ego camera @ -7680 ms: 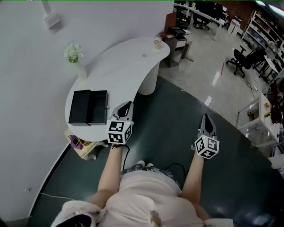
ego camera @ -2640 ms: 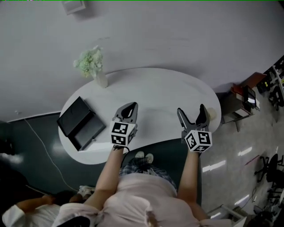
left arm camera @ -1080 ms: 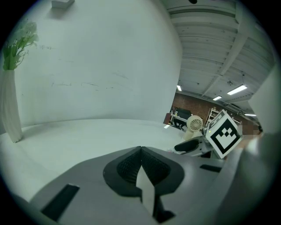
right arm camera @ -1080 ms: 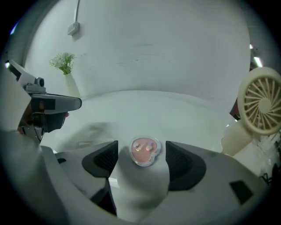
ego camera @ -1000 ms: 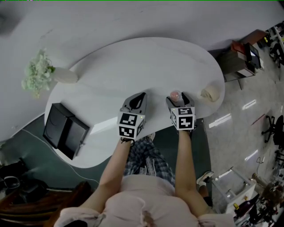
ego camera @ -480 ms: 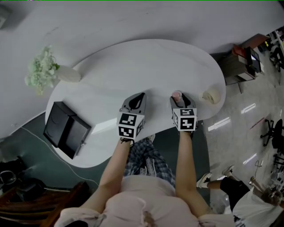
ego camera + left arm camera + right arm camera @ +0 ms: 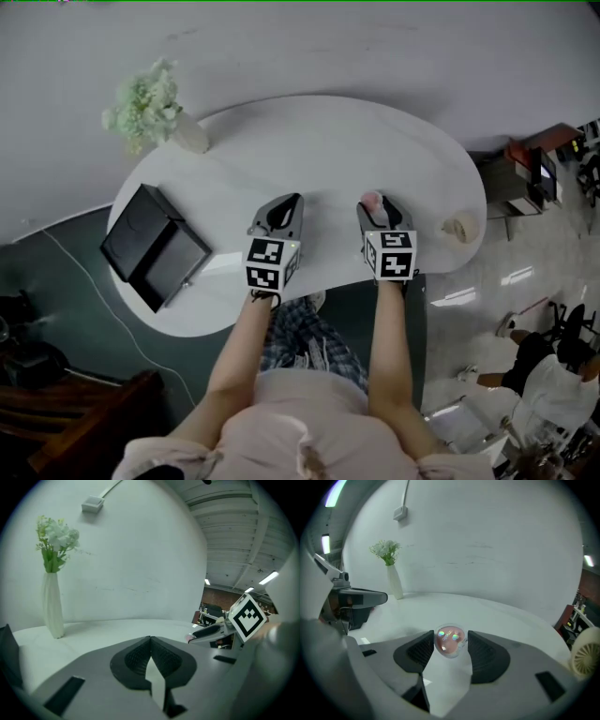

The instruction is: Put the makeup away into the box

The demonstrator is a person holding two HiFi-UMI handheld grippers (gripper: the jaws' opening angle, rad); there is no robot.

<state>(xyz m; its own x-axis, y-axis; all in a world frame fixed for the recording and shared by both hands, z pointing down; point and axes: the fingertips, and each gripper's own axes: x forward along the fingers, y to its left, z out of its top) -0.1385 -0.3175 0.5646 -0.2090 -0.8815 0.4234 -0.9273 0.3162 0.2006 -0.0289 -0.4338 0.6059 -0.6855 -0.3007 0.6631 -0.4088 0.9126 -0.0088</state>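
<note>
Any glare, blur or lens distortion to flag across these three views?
Head view: evenly lit, the table bright white; light streaks glare on the floor at right. Left gripper view: round black vignette, ceiling beams bowed. Right gripper view: same vignette, small coloured glints on the pink compact; no motion blur evident.

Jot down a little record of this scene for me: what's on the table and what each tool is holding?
Table: white, curved, against a wall
Box: black, open, at the table's left end
Vase: white, with flowers, near the wall
Right gripper: jaws have just been closing, now pinching a round pink makeup case
Left gripper: jaws together, empty
Also: ribbed beige round thing at the right edge
</note>
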